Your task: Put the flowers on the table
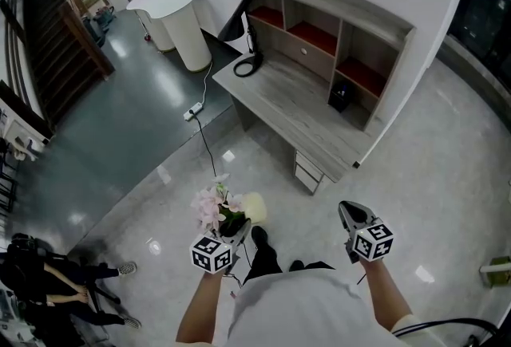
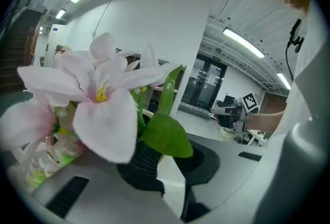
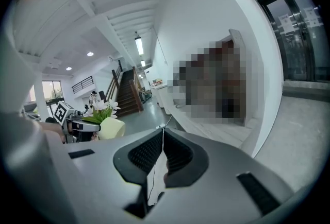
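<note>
Pink and white flowers (image 1: 211, 205) stand in a pale yellow pot (image 1: 255, 207), carried above the floor in front of the person. My left gripper (image 1: 238, 227) is shut on the pot's rim; in the left gripper view the blooms (image 2: 98, 99) and a green leaf (image 2: 166, 135) hide most of the jaws (image 2: 154, 153). My right gripper (image 1: 345, 211) is level with it on the right, shut and holding nothing, its pads meeting (image 3: 162, 143). The grey wooden table (image 1: 295, 102) with its shelf unit lies ahead, some way off. The right gripper view shows the potted flowers (image 3: 105, 109) at left.
On the table are a black box (image 1: 339, 96) and a black coiled cable (image 1: 248, 64). A white power strip (image 1: 193, 111) and its cord lie on the floor before it. A white round counter (image 1: 180, 14) and stairs (image 1: 56, 42) stand to the left. A person (image 1: 48, 274) sits at bottom left.
</note>
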Tool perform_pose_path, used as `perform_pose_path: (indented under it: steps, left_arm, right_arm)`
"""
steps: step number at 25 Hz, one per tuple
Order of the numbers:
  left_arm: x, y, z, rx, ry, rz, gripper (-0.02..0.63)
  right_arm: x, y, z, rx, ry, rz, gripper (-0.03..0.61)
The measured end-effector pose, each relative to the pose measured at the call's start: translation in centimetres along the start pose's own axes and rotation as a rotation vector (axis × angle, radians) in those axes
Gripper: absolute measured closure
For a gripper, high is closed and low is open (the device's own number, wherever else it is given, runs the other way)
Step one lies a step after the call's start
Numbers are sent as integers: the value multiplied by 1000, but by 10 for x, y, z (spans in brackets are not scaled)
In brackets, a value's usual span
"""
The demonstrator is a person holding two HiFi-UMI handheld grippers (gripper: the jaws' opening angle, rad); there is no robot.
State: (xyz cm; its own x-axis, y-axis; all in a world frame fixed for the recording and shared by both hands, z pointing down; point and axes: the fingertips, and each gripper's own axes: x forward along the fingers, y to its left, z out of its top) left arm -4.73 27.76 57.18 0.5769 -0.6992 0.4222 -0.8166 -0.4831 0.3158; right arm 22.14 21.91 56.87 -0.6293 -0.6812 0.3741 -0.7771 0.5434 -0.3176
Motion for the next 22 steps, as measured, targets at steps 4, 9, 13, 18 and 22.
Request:
perform_pose_path:
  steps: [4, 9, 13, 18, 22]
  left_arm:
    - [17, 22, 13, 12, 12, -21, 554]
    - [30, 55, 34, 26, 22, -49, 554]
    - [43, 84, 54, 37, 24, -76, 554]
    - [57, 122, 73, 37, 41, -111, 554]
    - [65, 154, 86, 47, 67, -140, 554]
  right_arm:
    - [22, -13, 2, 10, 11, -29, 558]
    - [56, -13, 23, 31, -1, -58, 558]
    - [90, -8, 41, 20, 1, -68, 558]
    - [127, -4, 60, 20, 8, -96, 558]
    - [156, 0, 71, 37, 6, -128, 558]
